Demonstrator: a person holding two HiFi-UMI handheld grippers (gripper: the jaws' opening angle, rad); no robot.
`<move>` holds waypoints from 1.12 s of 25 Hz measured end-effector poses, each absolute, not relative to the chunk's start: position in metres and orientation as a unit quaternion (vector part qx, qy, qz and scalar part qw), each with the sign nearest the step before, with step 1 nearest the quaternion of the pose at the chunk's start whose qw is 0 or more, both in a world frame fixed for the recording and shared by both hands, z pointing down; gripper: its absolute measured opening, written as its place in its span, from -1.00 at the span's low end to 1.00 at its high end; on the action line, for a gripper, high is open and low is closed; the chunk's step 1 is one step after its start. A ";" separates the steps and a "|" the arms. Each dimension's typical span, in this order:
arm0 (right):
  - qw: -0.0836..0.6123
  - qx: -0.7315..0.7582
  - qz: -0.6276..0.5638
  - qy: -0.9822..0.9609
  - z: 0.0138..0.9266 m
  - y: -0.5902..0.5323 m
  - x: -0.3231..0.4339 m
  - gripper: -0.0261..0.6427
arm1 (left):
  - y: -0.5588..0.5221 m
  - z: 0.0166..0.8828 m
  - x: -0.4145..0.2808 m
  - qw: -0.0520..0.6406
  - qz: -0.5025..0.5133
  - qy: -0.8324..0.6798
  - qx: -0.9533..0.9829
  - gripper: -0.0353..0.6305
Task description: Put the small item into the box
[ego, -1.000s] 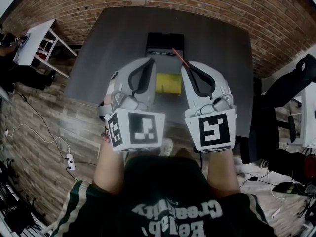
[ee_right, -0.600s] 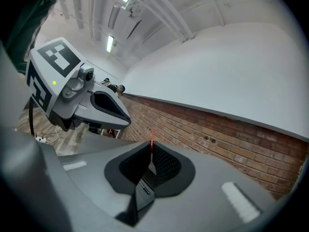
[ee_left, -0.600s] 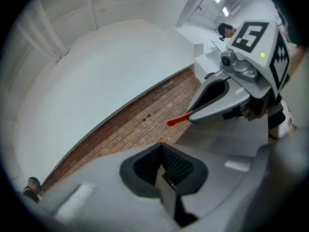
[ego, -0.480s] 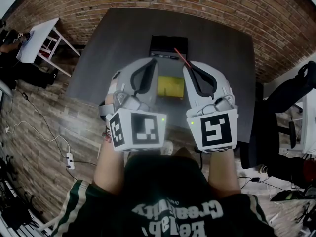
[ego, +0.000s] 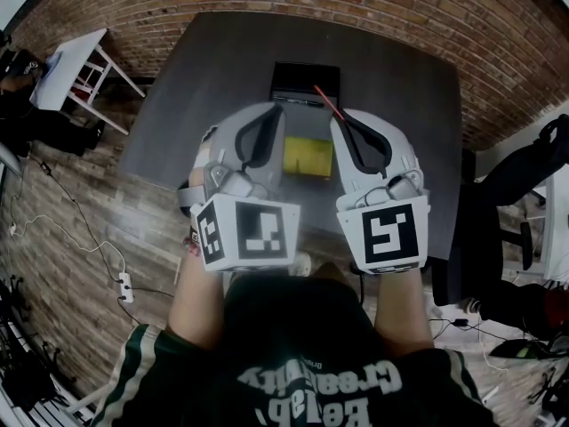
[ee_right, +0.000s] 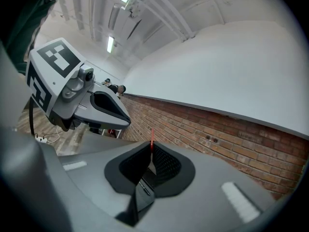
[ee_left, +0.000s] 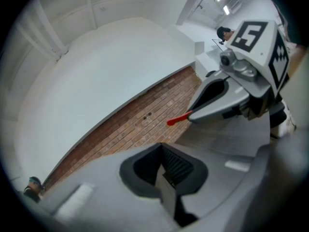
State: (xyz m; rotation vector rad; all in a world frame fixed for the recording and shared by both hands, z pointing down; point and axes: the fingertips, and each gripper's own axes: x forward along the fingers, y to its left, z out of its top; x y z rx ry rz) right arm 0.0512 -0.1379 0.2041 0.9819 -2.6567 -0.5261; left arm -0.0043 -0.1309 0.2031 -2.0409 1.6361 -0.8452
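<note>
An open black box (ego: pixel 307 83) with a yellow inside (ego: pixel 308 155) lies on the dark grey table (ego: pixel 213 78), showing between my two grippers in the head view. My right gripper (ego: pixel 336 119) is shut on a thin red stick (ego: pixel 324 103) that pokes out past its tips toward the box; the stick (ee_right: pixel 151 138) rises from the closed jaws in the right gripper view. My left gripper (ego: pixel 271 110) hovers beside it, jaws together with nothing in them. From the left gripper view, the right gripper (ee_left: pixel 193 115) and the red stick (ee_left: pixel 178 120) appear to the right.
A red brick wall (ego: pixel 356 7) runs behind the table. A white side table (ego: pixel 71 69) stands at the left and a black office chair (ego: pixel 524 167) at the right. Cables and a power strip (ego: pixel 124 289) lie on the wooden floor.
The head view has shifted a little. Both grippers keep their places, and the red stick stays in the right jaws.
</note>
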 end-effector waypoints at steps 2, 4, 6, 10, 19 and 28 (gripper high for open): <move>0.131 0.339 -0.180 -0.914 0.205 -0.140 0.051 -0.87 | -0.133 0.204 -0.004 0.195 -0.302 0.582 -0.729 -0.89; 0.132 0.339 -0.179 -0.914 0.206 -0.144 0.050 -0.87 | -0.137 0.205 -0.004 0.193 -0.302 0.581 -0.731 -0.89; 0.133 0.339 -0.178 -0.914 0.206 -0.148 0.050 -0.87 | -0.141 0.206 -0.005 0.192 -0.303 0.581 -0.731 -0.89; 0.136 0.340 -0.177 -0.914 0.208 -0.154 0.048 -0.87 | -0.146 0.208 -0.008 0.188 -0.303 0.580 -0.733 -0.89; 0.141 0.342 -0.174 -0.912 0.214 -0.156 0.038 -0.87 | -0.147 0.217 -0.018 0.182 -0.302 0.577 -0.737 -0.89; 0.153 0.361 -0.163 -0.905 0.216 -0.167 0.015 -0.87 | -0.161 0.217 -0.044 0.183 -0.302 0.562 -0.748 -0.89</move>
